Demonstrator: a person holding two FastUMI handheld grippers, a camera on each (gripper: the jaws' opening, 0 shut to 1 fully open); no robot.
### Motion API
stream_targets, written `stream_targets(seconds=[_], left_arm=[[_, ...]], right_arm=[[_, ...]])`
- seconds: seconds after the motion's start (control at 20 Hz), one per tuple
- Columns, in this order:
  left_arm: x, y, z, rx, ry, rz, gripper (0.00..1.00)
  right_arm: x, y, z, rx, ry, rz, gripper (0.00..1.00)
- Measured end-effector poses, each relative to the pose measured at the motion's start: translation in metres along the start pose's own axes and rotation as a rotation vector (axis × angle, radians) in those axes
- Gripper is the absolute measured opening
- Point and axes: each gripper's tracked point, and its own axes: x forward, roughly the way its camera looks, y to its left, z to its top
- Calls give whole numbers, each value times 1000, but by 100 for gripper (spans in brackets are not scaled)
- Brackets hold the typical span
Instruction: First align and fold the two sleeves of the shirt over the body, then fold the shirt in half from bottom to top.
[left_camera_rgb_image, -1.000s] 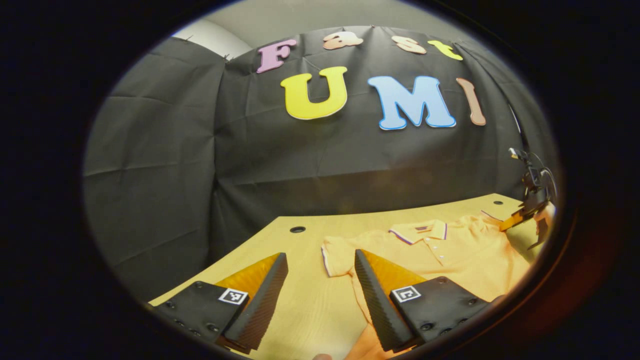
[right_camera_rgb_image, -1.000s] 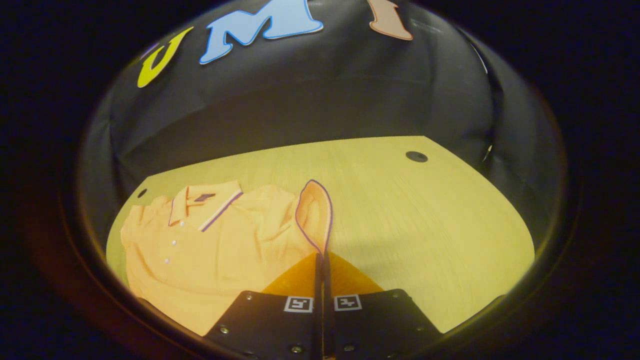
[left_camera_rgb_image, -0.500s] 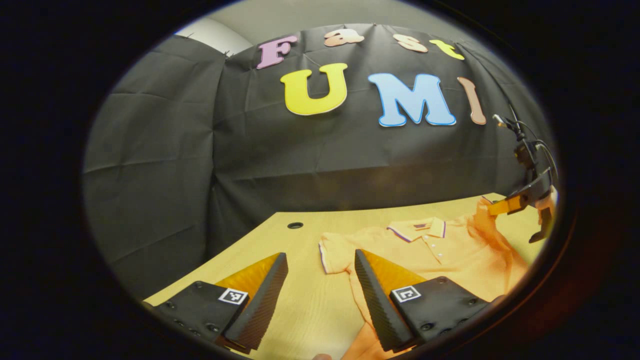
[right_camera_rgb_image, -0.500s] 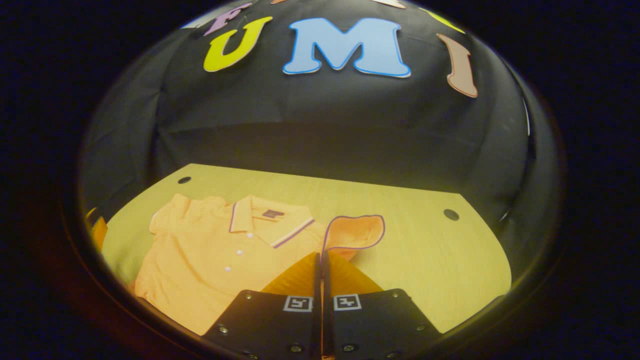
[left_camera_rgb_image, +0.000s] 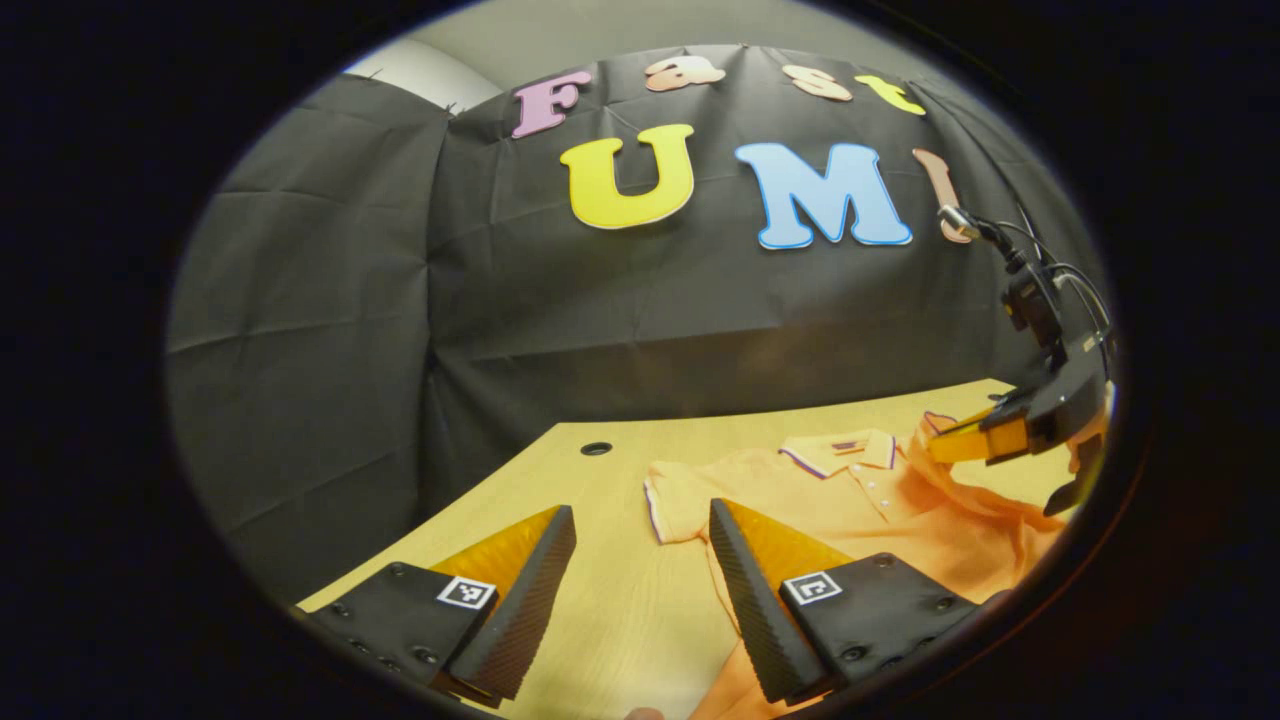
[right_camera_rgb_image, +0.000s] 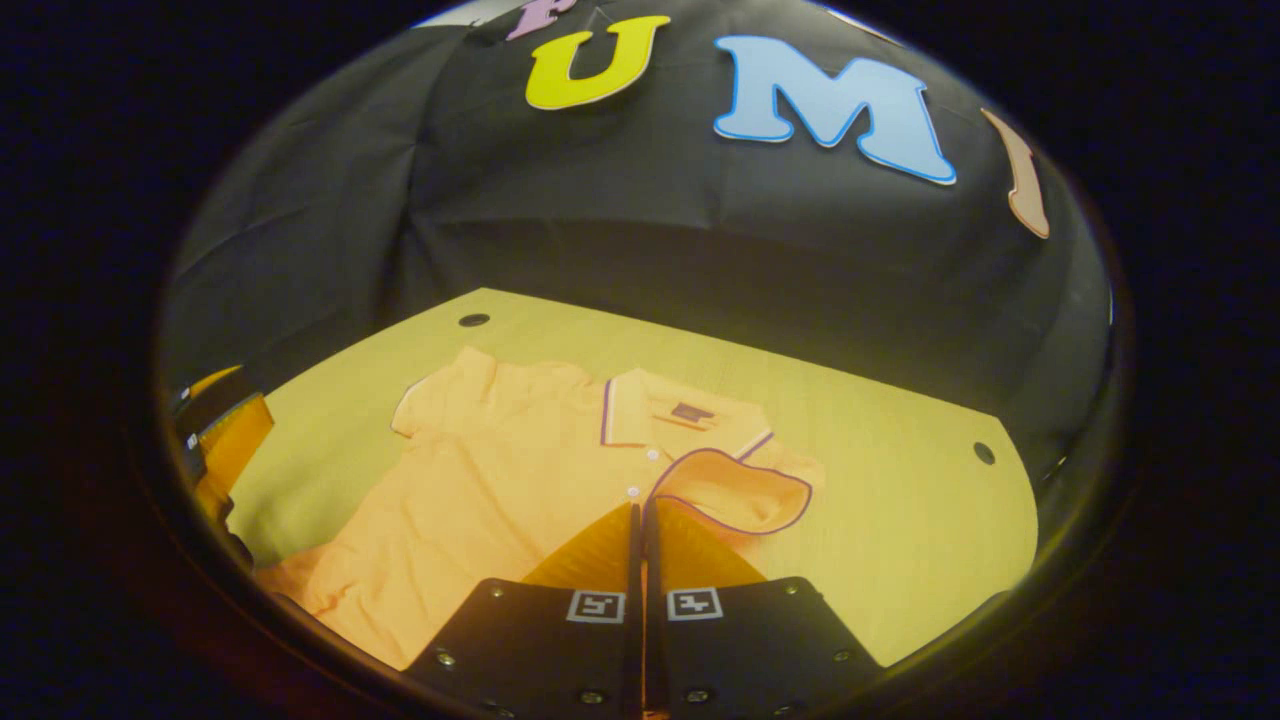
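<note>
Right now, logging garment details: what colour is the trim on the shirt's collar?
The collar on the orange shirt has dark purple trim, clearest in the right gripper view.

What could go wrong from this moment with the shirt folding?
1. The right claw pinches only the edge of the right sleeve, so the cloth might slip out.
2. Pulling could drag the shirt and wrinkle its body.
3. The left claw is open and holds nothing, so the shirt is not anchored.

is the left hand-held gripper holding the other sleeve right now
No, the left hand-held gripper is open above the table, beside the sleeve.
</note>
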Motion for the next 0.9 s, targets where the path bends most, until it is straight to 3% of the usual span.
stream_targets(seconds=[0.35,0.5,0.6,0.9], left_arm=[[4,-4,-6,3,21,-8,89],[7,-7,-8,-5,30,-16,89],[7,-8,-9,-5,33,-21,89],[24,-5,-4,13,40,-24,89]], right_arm=[[8,14,-23,-20,70,37,1],[5,17,-22,-39,75,40,10],[1,19,-20,-28,78,45,31],[-17,2,4,12,-18,1,34]])
